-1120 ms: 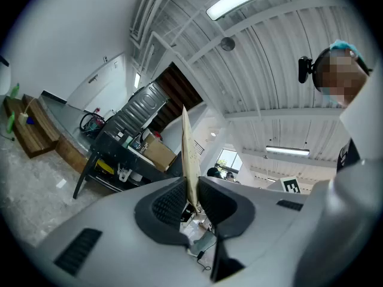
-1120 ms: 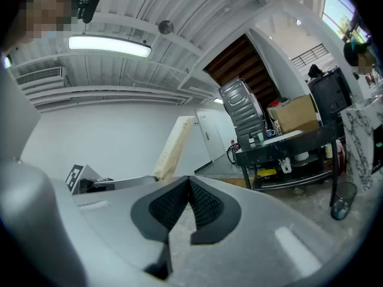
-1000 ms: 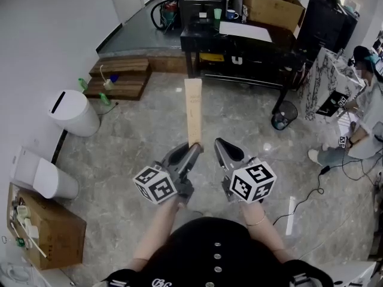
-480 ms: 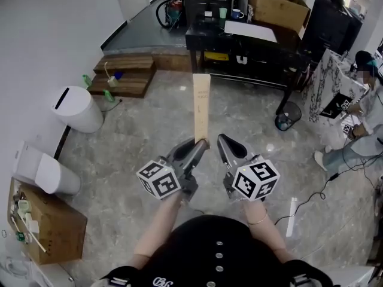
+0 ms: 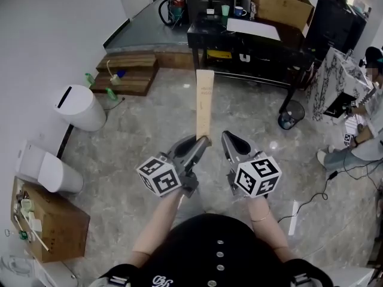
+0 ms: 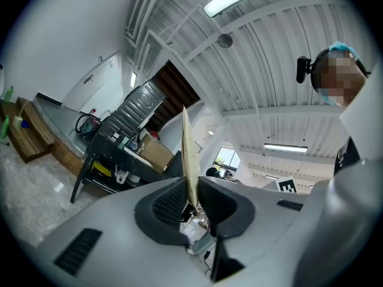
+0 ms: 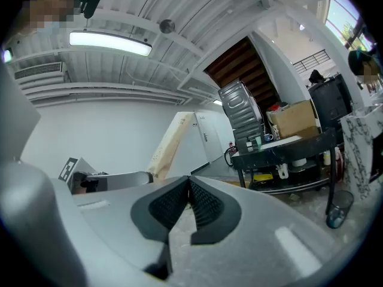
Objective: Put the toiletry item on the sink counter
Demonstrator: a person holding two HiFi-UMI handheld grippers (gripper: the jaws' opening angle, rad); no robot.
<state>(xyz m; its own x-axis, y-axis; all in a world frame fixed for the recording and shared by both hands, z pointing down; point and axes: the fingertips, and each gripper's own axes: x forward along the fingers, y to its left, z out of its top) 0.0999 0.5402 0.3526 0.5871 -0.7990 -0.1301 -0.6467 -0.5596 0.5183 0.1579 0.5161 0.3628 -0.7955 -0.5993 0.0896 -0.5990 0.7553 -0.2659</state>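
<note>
A long, flat tan carton [image 5: 204, 103] sticks out forward and upward from my left gripper [image 5: 201, 142], which is shut on its near end. In the left gripper view the carton [image 6: 187, 151] shows edge-on, pinched between the two dark ribbed pads [image 6: 169, 203]. My right gripper [image 5: 228, 138] is just to the right of it at the same height, shut with nothing in it. In the right gripper view its pads [image 7: 206, 205] meet at the tips, and the carton [image 7: 170, 143] leans up at the left. No sink counter is in view.
A black table [image 5: 251, 40] with paper and a cardboard box stands ahead. Wooden steps [image 5: 127, 75] and a white bin [image 5: 81, 107] lie to the left. A cardboard box [image 5: 52, 226] sits at near left, a small bin [image 5: 290, 116] and a person [image 5: 366, 142] at right.
Both grippers and the carton have moved slightly right and forward together over the floor. The grip on the carton is unchanged, and the right gripper stays shut.
</note>
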